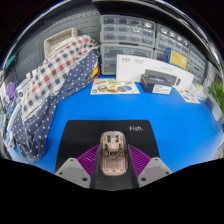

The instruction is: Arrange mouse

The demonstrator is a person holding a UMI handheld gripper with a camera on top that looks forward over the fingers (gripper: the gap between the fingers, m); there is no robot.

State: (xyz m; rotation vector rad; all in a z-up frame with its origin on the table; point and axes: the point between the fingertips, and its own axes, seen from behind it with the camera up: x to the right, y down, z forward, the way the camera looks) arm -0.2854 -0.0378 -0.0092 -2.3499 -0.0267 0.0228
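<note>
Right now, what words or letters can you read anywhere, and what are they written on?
"Fish." in white on the black mouse pad, just beyond the mouse held between the tool fingers.
White box on the blue table: dark print, too small to read.
Leaflet beside it: print too blurred to read.
Storage drawers behind: no readable labels.

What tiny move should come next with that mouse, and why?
Probably lower it gently: the jaws seem shut on the small beige computer mouse, just above the black rectangular mouse mat on the blue table, so setting it down there likely comes next.
</note>
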